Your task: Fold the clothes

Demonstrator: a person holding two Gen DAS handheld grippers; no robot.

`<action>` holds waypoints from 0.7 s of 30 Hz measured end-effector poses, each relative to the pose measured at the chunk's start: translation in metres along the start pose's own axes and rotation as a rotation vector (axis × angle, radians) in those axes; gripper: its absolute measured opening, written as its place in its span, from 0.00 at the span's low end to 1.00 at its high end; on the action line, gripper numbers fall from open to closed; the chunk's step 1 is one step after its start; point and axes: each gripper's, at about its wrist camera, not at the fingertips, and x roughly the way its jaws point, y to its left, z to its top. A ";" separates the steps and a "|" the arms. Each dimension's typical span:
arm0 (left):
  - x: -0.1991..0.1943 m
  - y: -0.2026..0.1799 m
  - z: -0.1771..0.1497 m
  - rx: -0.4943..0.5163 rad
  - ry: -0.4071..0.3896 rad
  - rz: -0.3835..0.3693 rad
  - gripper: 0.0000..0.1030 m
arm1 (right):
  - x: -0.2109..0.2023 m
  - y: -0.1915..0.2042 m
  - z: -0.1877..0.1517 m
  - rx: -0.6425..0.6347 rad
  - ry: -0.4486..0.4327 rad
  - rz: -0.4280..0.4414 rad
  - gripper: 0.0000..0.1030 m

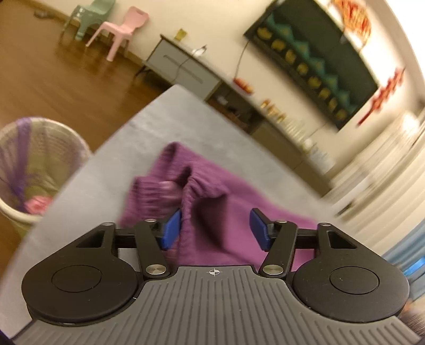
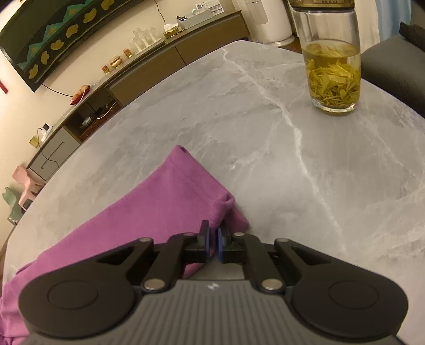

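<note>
Near the desk edge, right gripper pins a sweater corner flat; left gripper hangs released over the cuffs.

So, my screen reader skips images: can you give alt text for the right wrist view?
The right gripper, nearly shut, pinches a corner of a purple garment lying on a grey marble table. A glass of leafy tea stands far right.

Brown wooden floor, cream wall, long low sideboard, pink chair, green chair, grey marble tabletop, mesh bin
</note>
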 end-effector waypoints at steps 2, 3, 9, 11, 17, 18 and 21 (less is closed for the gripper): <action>-0.003 -0.007 0.001 -0.048 -0.020 0.000 0.61 | -0.002 0.002 -0.002 -0.005 -0.004 -0.009 0.05; -0.004 -0.011 0.002 -0.065 -0.031 0.021 0.63 | -0.002 0.003 -0.003 -0.008 -0.005 -0.012 0.06; -0.025 -0.033 0.009 -0.152 -0.161 0.174 0.62 | 0.001 0.005 -0.003 -0.037 -0.009 -0.012 0.10; -0.026 -0.043 0.010 -0.187 -0.143 0.159 0.64 | 0.001 0.005 -0.003 -0.043 -0.011 -0.006 0.11; 0.048 -0.046 0.016 -0.248 0.059 0.320 0.63 | 0.004 0.008 -0.002 -0.078 -0.016 0.003 0.11; 0.062 -0.043 0.021 -0.253 0.072 0.353 0.39 | 0.004 0.009 -0.002 -0.089 -0.016 0.001 0.11; 0.090 -0.055 0.044 -0.205 0.060 0.359 0.00 | 0.003 0.012 -0.004 -0.126 -0.019 -0.012 0.10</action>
